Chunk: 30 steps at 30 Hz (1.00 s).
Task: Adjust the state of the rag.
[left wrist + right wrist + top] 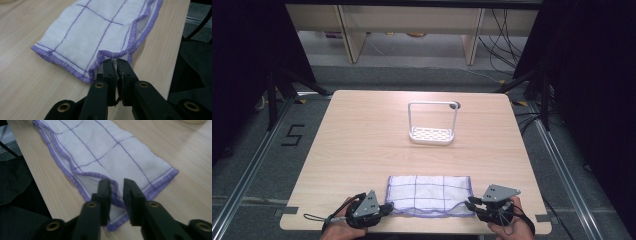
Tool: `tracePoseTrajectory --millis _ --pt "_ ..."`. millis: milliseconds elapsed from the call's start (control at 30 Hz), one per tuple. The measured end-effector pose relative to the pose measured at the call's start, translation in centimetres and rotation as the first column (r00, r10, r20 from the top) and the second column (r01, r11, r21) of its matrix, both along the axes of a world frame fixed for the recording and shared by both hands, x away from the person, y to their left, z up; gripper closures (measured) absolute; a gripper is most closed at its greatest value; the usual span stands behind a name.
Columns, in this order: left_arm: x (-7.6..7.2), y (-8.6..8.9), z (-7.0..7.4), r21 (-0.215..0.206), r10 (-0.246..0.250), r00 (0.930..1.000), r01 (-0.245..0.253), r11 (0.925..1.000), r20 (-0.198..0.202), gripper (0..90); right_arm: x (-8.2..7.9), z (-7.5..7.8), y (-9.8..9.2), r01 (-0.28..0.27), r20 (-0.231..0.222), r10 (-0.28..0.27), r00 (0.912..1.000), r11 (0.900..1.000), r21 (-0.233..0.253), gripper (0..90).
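Two grippers meet a folded white cloth (430,195) with purple stitching that lies along the near edge of the table (362,145). The left gripper (117,65) is pinched tight on the cloth's hem at its left near corner. The right gripper (117,192) sits at the right near corner, jaws narrowly parted astride the hem. A white rack (432,134) stands well apart, toward the far edge.

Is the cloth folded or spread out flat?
Folded: the cloth lies as a narrow strip, with two purple hems stacked along its near edge.
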State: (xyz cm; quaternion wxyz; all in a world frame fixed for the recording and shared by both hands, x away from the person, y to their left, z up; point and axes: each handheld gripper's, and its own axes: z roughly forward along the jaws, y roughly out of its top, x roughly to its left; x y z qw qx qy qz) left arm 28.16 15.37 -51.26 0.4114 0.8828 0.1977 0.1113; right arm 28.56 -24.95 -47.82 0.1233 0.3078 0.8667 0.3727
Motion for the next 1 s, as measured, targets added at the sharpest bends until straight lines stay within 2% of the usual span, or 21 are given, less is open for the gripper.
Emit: tracePoseTrajectory --millis 33,67,100,133,167,200,233,267,300,367,433,533,567,667,700,733,800,833,867,933,1000 --pt "-0.1 0.2 0.1 0.0 0.002 0.9998 -0.002 1.0 -0.022 76.5 -0.2 0.1 -0.1 0.018 -0.011 -0.018 0.9998 1.0 0.018 62.9" --pt "0.0 0.3 0.3 -0.011 0.008 0.9999 -0.008 0.9999 -0.012 70.2 -0.3 0.2 -0.4 0.022 0.002 -0.022 0.9998 0.999 0.03 59.9" --pt "-0.1 0.7 0.7 -0.033 0.026 0.9989 -0.027 0.9991 -0.039 65.0 -0.4 0.3 -0.6 0.035 0.012 -0.035 0.9993 0.999 0.038 55.8" --pt "-0.1 1.1 1.2 -0.083 0.042 0.9988 -0.044 0.9956 -0.026 62.9 -0.5 0.6 -0.8 0.064 0.035 -0.065 0.9973 0.997 0.044 50.5" --pt "-0.1 1.4 1.5 -0.097 0.064 0.9975 -0.066 0.993 -0.032 57.4 -0.7 1.0 -1.2 0.091 0.051 -0.095 0.9942 0.993 0.068 47.9" --pt "0.2 1.8 1.9 -0.128 0.081 0.9961 -0.085 0.9881 -0.034 53.1 -0.8 1.4 -1.5 0.117 0.061 -0.123 0.9905 0.989 0.086 47.2" --pt "0.4 1.8 2.2 -0.166 0.115 0.9922 -0.121 0.9786 -0.049 48.2 -0.8 1.9 -1.9 0.156 0.057 -0.164 0.9848 0.981 0.118 46.6" --pt "0.8 2.0 2.5 -0.162 0.122 0.9914 -0.128 0.9785 -0.047 47.0 -0.6 2.1 -2.1 0.183 0.07 -0.194 0.9785 0.973 0.137 46.0" --pt "1.3 1.9 2.7 -0.169 0.137 0.9894 -0.143 0.9752 -0.047 46.1 -0.5 2.3 -2.0 0.226 0.044 -0.234 0.9712 0.964 0.142 45.1" --pt "2.5 1.5 2.9 -0.154 0.152 0.9876 -0.156 0.9757 -0.04 43.1 0.4 2.2 -1.7 0.232 0.053 -0.238 0.9698 0.968 0.099 43.9" --pt "4.1 1.0 2.9 -0.149 0.192 0.9805 -0.196 0.9693 -0.044 42.3 0.8 1.8 -0.9 0.24 0.016 -0.241 0.9703 0.969 0.06 43.9" --pt "7.0 0.4 2.4 -0.105 0.215 0.9744 -0.221 0.9696 -0.064 41.2 1.1 0.9 0.1 0.231 -0.026 -0.231 0.9727 0.973 0.025 42.2" --pt "7.7 0.1 2.1 -0.115 0.22 0.9722 -0.228 0.9667 -0.079 40.8 1.2 0.6 0.2 0.237 -0.039 -0.236 0.971 0.972 0.014 40.8" --pt "9.3 -0.4 1.1 -0.064 0.216 0.9708 -0.224 0.9726 -0.103 40.7 1.3 -0.2 0.5 0.25 -0.069 -0.251 0.9656 0.968 -0.019 37.5" --pt "9.6 -0.5 0.7 -0.055 0.218 0.9701 -0.225 0.9729 -0.107 40.8 1.2 -0.4 0.6 0.25 -0.087 -0.252 0.9638 0.968 -0.033 37.1" --pt "9.9 -0.6 0.4 -0.043 0.214 0.9704 -0.22 0.9746 -0.111 40.8 1.1 -0.6 0.7 0.241 -0.081 -0.245 0.9662 0.969 -0.05 36.3" --pt "10.2 -0.7 0.0 -0.041 0.226 0.9686 -0.231 0.9721 -0.104 41.3 1.1 -0.8 1.0 0.237 -0.094 -0.244 0.9653 0.968 -0.077 35.3" --pt "10.3 -0.8 -0.1 -0.032 0.222 0.9694 -0.227 0.9735 -0.104 41.7 1.1 -0.9 1.1 0.244 -0.105 -0.252 0.962 0.966 -0.082 34.7" --pt "10.4 -0.8 -0.2 -0.014 0.216 0.9718 -0.218 0.9758 -0.095 41.8 1.2 -1.1 1.2 0.231 -0.09 -0.239 0.9669 0.969 -0.093 34.2" --pt "10.3 -0.8 -0.4 0.0 0.212 0.9728 -0.213 0.9771 -0.094 41.5 1.1 -1.4 1.4 0.231 -0.093 -0.243 0.9655 0.965 -0.123 34.4" --pt "10.2 -0.7 -0.5 -0.002 0.212 0.9724 -0.213 0.977 -0.097 41.7 0.9 -1.7 1.6 0.239 -0.117 -0.257 0.9593 0.959 -0.154 33.5"
